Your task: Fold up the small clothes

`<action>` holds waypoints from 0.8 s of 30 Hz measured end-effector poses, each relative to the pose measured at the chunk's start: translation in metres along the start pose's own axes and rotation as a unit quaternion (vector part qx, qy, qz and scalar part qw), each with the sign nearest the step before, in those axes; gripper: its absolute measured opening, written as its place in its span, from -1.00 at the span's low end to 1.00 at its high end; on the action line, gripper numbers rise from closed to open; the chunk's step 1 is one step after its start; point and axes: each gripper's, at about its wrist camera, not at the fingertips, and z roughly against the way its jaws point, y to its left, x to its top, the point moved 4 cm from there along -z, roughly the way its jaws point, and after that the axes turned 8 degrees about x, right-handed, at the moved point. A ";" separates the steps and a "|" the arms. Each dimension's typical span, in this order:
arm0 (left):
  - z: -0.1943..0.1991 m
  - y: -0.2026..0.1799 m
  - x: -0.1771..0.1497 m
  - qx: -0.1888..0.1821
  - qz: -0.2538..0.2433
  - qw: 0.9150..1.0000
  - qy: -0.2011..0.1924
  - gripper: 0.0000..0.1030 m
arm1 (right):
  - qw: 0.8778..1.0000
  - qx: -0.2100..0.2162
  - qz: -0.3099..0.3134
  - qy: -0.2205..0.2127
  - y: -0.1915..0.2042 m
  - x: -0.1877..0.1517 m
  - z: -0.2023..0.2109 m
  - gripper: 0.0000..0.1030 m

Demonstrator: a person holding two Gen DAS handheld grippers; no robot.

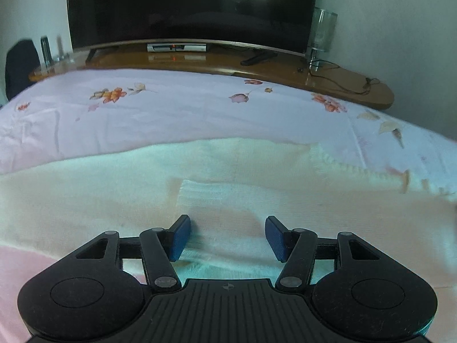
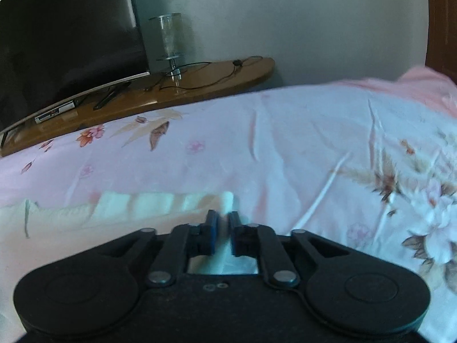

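A cream knit garment (image 1: 228, 171) lies spread flat on the flowered bed sheet (image 1: 171, 108), with a small patch pocket in its middle. My left gripper (image 1: 228, 237) hovers low over it, open, its blue pads (image 1: 181, 237) apart with only flat cloth beneath them. In the right wrist view the garment (image 2: 142, 203) ends in a ribbed edge at the left. My right gripper (image 2: 223, 230) sits at that edge's right corner. Its jaws stand narrow with a strip of the cream cloth pinched between the pads (image 2: 212, 231).
Beyond the bed runs a wooden shelf (image 1: 328, 77) with a large dark TV (image 1: 185, 5), a set-top box, cables and a glass lamp (image 1: 322, 31). A pink cloth (image 2: 422, 85) is bunched at the bed's far right. Wrinkled sheet (image 2: 285, 143) stretches right of the garment.
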 end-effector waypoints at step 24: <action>0.021 0.311 -0.062 0.037 0.349 0.933 0.073 0.32 | 0.971 0.202 0.109 0.068 0.281 -0.071 0.032 -0.24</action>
